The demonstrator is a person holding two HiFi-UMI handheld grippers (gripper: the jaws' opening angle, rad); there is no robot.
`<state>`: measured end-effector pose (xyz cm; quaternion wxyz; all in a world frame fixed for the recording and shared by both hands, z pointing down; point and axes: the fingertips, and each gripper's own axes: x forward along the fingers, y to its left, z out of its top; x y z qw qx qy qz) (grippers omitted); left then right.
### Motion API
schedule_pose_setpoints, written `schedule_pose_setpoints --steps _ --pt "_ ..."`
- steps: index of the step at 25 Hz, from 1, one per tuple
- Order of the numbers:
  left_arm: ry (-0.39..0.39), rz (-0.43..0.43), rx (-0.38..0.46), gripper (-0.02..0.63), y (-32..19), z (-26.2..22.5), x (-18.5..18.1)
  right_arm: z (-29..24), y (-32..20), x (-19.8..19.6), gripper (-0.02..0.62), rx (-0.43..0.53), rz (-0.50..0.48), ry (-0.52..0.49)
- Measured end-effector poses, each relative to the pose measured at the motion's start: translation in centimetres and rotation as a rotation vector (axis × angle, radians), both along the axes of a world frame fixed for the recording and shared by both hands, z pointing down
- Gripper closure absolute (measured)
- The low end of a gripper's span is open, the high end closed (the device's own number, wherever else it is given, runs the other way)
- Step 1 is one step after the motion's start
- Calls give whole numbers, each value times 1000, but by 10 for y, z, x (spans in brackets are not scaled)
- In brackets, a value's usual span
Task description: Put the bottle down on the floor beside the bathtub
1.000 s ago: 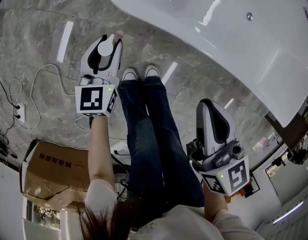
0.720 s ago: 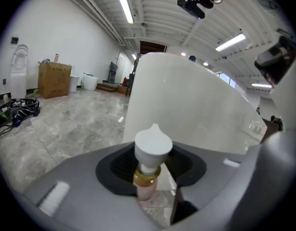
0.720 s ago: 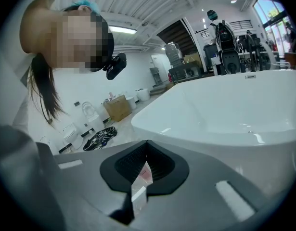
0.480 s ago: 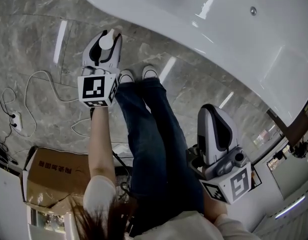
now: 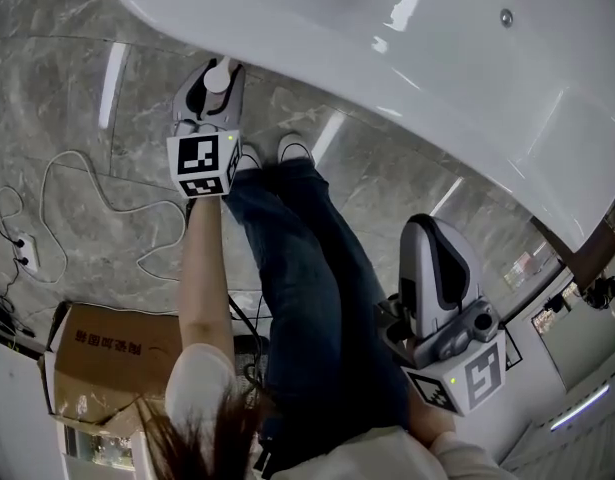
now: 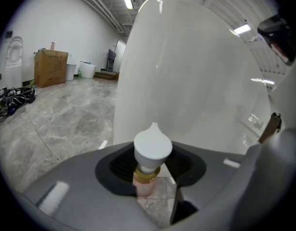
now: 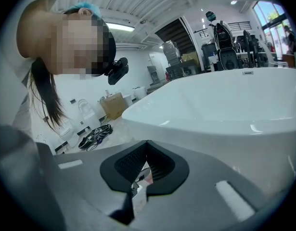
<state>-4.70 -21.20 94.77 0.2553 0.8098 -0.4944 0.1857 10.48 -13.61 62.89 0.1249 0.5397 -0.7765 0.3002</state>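
Your left hand-held gripper is clamped on the bottle, its dark pads pressing on either side just below the gold collar, with the white teardrop cap standing upright above the jaws and the pinkish body dropping between them. From the head view, you have this hand-held gripper out ahead of your shoes, just beside the curved outer wall of the white bathtub, over the grey marbled floor. You cannot tell whether the bottle's base touches the floor, since the jaws hide it. Your right hand-held gripper sits back by your right leg, well apart from the bottle, its jaws closed tip to tip with nothing between them. A white cable and a cardboard box lie on the floor to your left.
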Motion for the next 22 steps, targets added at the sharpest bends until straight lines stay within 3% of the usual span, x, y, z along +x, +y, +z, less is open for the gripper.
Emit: schedule_pose_setpoints --steps 17,22 --pt "-25 -51 -117 391 10 56 4 2 -3 -13 597 -10 -14 12" --pt "-29 -4 -131 391 16 54 8 2 -4 -18 597 -14 -23 10"
